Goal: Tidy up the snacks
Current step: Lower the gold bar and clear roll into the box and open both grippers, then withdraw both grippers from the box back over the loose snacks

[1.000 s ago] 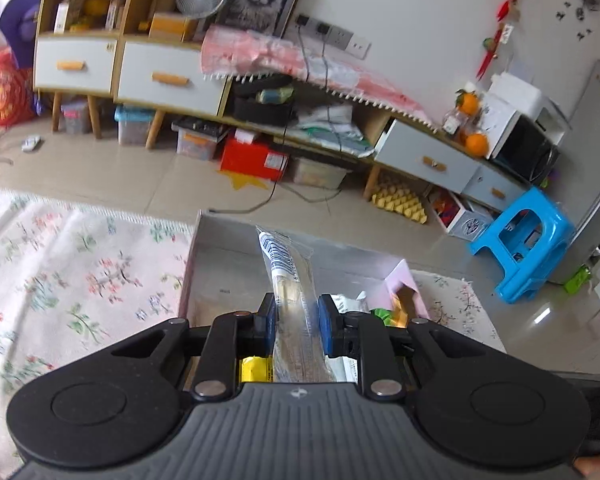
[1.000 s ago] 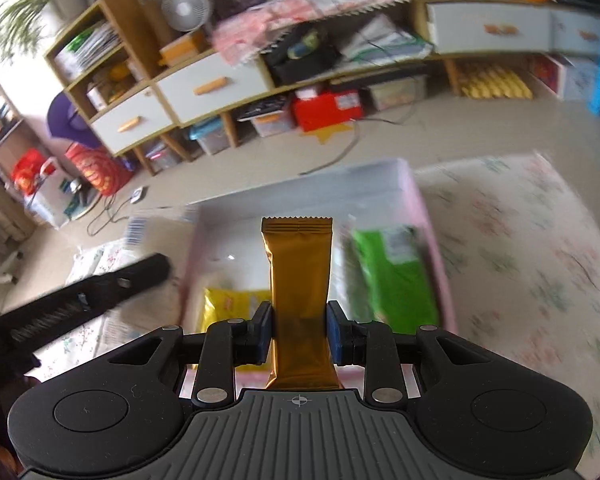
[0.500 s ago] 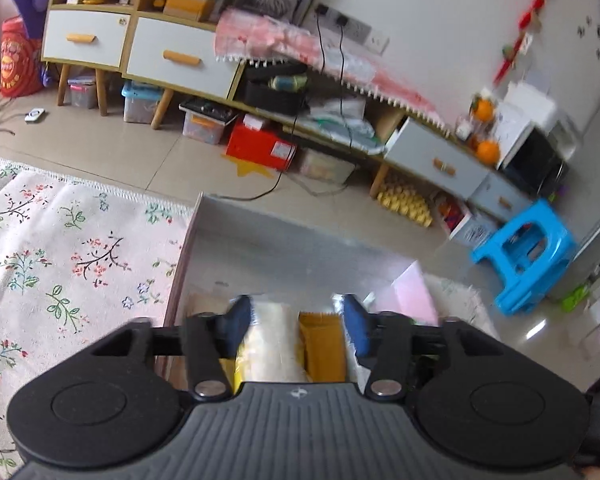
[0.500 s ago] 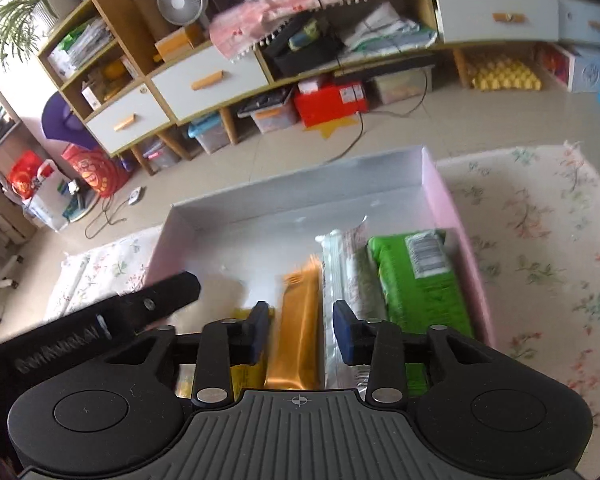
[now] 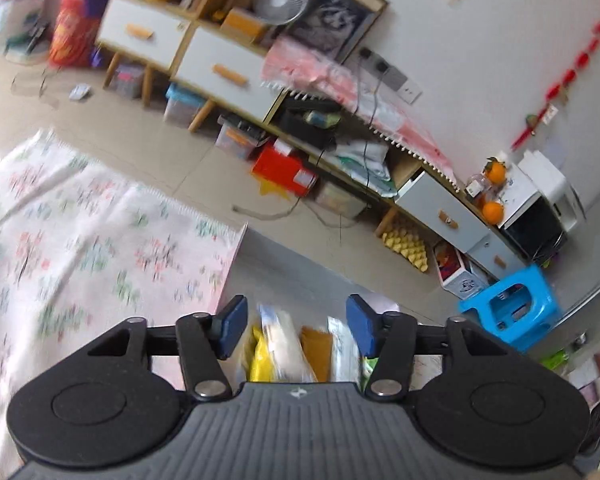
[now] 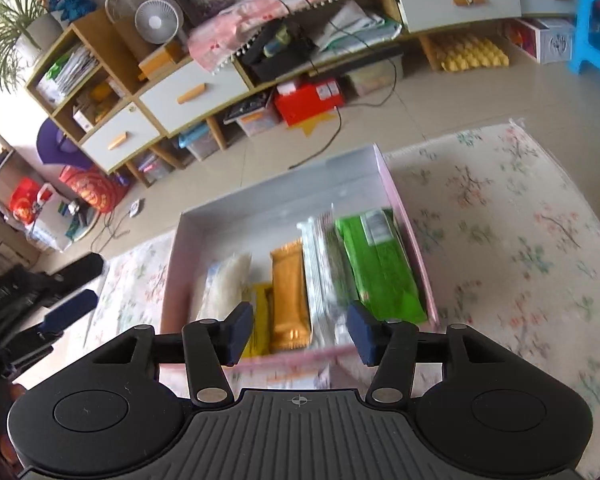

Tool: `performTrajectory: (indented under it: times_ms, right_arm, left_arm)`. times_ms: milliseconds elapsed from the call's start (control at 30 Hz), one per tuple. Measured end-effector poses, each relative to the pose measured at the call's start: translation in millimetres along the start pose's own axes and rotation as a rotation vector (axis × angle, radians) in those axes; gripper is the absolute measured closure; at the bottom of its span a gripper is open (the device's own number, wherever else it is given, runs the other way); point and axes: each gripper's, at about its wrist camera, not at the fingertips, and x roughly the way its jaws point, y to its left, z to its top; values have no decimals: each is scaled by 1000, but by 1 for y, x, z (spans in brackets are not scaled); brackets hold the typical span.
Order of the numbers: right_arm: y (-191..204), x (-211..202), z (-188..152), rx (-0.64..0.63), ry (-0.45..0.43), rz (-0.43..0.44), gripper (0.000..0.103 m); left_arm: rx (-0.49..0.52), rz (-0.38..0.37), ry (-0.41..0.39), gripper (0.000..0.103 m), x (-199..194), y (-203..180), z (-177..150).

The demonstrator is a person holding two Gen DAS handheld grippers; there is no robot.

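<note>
Floral-cloth surface (image 6: 520, 248) across the middle and right of the right wrist view, blurred at left in the left wrist view. Pink-walled box (image 6: 396, 196) at centre frame on that cloth, open-topped, white inside. Five snacks lying side by side along its near half: green packet (image 6: 376, 260) against the right wall, silvery clear packet (image 6: 320, 268) touching its left edge, gold bar (image 6: 290, 296) next, small yellow packet (image 6: 260, 312) partly under the bar's left side, pale clear packet (image 6: 222, 284) furthest left.

Right gripper (image 6: 300, 330) at lower centre, above the box's near wall, jaws opening, nothing between the pads, snacks released below. Left gripper (image 5: 294, 330) at lower centre of its own view, spread apart and empty, the same snacks blurred beneath it; seen also at the left edge of the right wrist view, one blue pad (image 6: 70, 310) just outside the box's left wall.
</note>
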Motion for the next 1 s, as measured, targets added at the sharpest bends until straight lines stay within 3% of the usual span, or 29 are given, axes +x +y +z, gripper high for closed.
performTrajectory:
  times_ms: [100,200,267,333,467,567,667,767,867,1000]
  right_arm:
    - [5,-32,-8,-5,-25,48,46]
    - [12,-62,-19,-5,-74,104,33]
    - [14,-75,-34,-15,-92,94,29]
    - [12,-78,-54,5,-81,33,28]
    - [3,-70,-78,54,10,4,28]
    - [13,-70,-78,-65,-8,-12,28]
    - [11,-61,-82,-147,11,-69,27]
    - [-2,-61,-77,-131,-3,-130,27]
    - [-22,-71,-71,-46,-35,-103,27]
    - [-28,-73,-70,-48,-40,-126,27]
  left_arm:
    - [-9,44,3,42,-19,-6,-4]
    - [3,57,0,26,-39,-12,-15]
    - [32,95,2,12,-51,-15,-31]
    - [81,162,13,5,-55,-14,-51]
    - [145,279,130,8,-40,-4,-72]
    - [151,257,152,5,-33,9,-67]
    - [203,329,166,5,-26,19,-64]
    - [183,303,164,5,-25,29,-56]
    - [124,274,177,5,-24,32,-57]
    - [118,229,222,5,-20,30,-64]
